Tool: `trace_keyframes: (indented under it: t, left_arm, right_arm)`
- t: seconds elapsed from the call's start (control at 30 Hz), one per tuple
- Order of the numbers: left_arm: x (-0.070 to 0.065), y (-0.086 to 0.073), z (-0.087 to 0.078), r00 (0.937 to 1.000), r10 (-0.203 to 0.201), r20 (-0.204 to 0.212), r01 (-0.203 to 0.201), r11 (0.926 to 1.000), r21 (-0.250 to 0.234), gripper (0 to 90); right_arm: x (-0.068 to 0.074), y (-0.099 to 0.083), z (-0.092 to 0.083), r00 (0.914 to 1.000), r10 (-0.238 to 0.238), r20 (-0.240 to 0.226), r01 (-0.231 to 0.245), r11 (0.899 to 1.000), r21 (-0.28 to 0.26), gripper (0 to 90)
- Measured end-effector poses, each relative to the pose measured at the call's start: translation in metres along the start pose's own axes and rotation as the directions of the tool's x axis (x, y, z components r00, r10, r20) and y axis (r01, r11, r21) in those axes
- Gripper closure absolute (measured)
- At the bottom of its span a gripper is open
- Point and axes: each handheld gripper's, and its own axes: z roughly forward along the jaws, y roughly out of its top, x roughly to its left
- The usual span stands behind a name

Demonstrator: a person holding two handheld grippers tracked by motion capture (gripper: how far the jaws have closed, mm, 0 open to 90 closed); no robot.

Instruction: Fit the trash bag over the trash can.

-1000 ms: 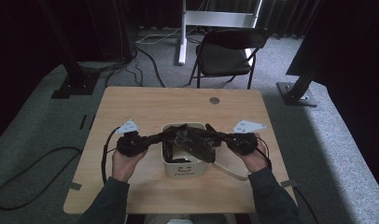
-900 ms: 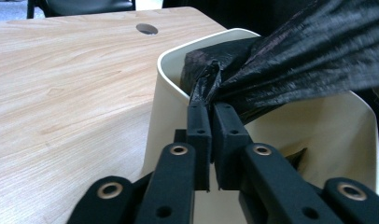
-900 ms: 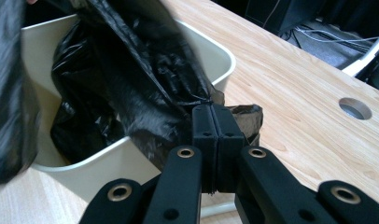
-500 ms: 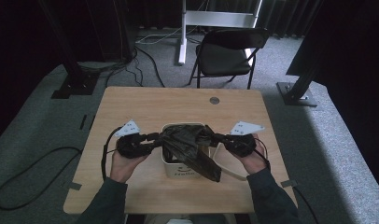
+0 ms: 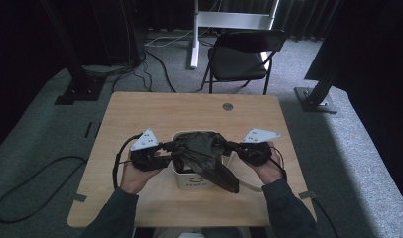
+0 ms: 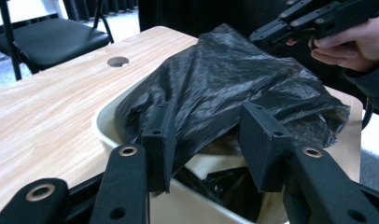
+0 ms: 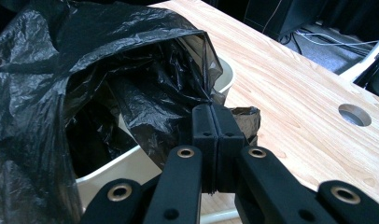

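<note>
A: Light wooden desk (image 5: 140, 116), with a round cable hole (image 5: 228, 106) near its far edge, standing on grey carpet (image 5: 50, 134).

B: And dark all around: black curtains, a black folding chair (image 5: 239, 59) just behind the desk, a white stand (image 5: 229, 20) beyond it, and cables (image 5: 31, 198) snaking over the floor at left.

A: Centre of the desk is a white bin (image 5: 192, 181), with a black plastic bag (image 5: 202, 153) draped over its mouth and spilling down the near side.

B: Left gripper (image 6: 208, 140) at the bin's near rim has its jaws apart. They've just been opening, and the bag's film lies between them without being pinched. Released, I'd call it.

A: Right gripper (image 7: 212, 123) is clenched tight on the bag's edge at the opposite rim, with a tuft of plastic poking out past the pads.

B: The person's hands come in from below in the high view, one on each side of the bin.
</note>
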Motion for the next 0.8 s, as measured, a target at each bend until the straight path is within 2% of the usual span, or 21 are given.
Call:
trace_keyframes:
  t: [0.13,0.27,0.37,0.43,0.8]
  left_arm:
    - [-0.004,0.003,0.009,0.9996,0.028,0.006,-0.028,0.9990,0.034,60.5]
    - [-0.006,0.004,0.016,0.9993,0.038,-0.001,-0.038,0.9973,0.063,72.0]
    - [-0.003,0.004,0.016,0.9999,0.011,-0.005,-0.010,0.9981,0.060,83.7]
    - [0.001,0.003,0.013,0.9999,-0.006,-0.013,0.006,0.9986,0.052,88.5]
    - [0.020,-0.010,-0.005,0.9961,-0.070,-0.053,0.072,0.9972,0.022,89.9]
  right_arm:
    - [0.000,0.000,-0.001,1.0000,0.000,-0.001,0.000,1.000,-0.002,89.8]
    - [-0.001,0.000,-0.001,1.0000,0.000,0.000,0.000,1.000,-0.002,89.8]
    - [0.000,-0.001,-0.002,1.0000,0.002,0.001,-0.002,1.000,-0.003,89.8]
    - [-0.001,-0.002,-0.003,1.0000,0.004,0.002,-0.004,1.000,-0.001,89.8]
    - [0.000,-0.010,-0.011,0.9999,-0.001,0.012,0.001,1.000,0.009,89.8]
